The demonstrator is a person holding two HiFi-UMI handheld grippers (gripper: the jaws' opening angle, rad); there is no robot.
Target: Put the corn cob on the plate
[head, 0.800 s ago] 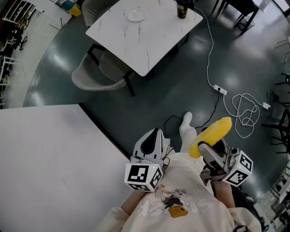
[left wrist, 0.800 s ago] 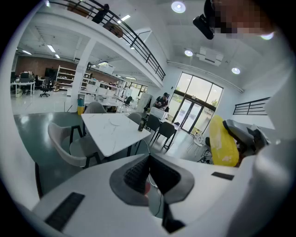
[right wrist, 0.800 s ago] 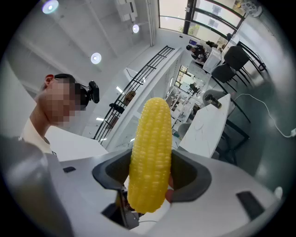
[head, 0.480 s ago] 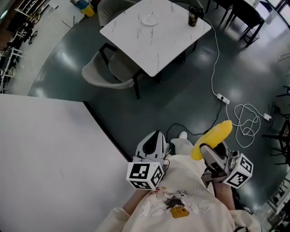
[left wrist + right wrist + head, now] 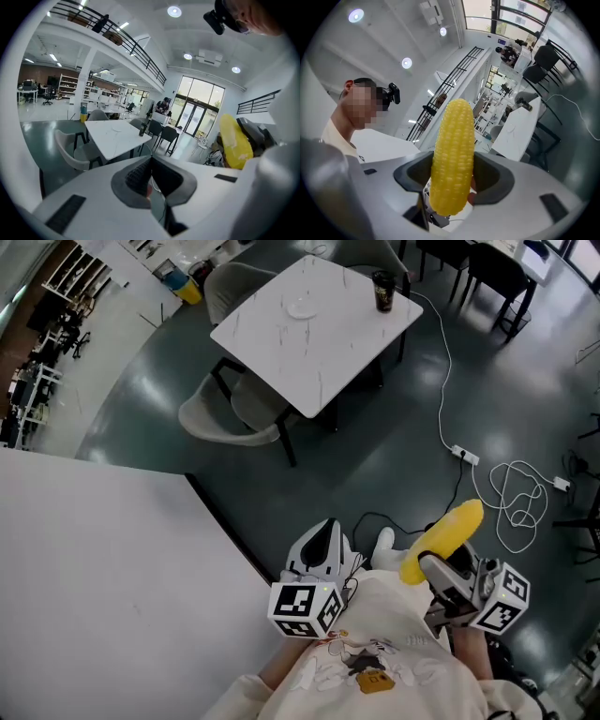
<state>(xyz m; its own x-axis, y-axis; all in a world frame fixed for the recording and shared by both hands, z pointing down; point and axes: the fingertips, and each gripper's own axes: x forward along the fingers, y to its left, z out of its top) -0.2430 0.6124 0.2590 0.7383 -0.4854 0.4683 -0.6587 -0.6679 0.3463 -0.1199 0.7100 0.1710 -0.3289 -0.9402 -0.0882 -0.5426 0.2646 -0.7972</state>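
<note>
Chair (image 5: 220,418) and cable (image 5: 444,362) flank the table (image 5: 323,343) across open floor.

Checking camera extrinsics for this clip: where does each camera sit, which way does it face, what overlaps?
Head view: on the person's head, steeply down at floor and table; left tongs, right tongs and shirt show.
Left gripper view: on left tongs, facing the table; its shut jaws and the person's head show.
Right gripper view: on right tongs, looking level past the clamped corn cob; person's head at left.
Shared: all three show the corn cob.

Bright, even light from ceiling spotlights (image 5: 174,11) and tall windows (image 5: 199,101); glossy floor (image 5: 127,367) shows glare; gripper views bulge, corners black
</note>
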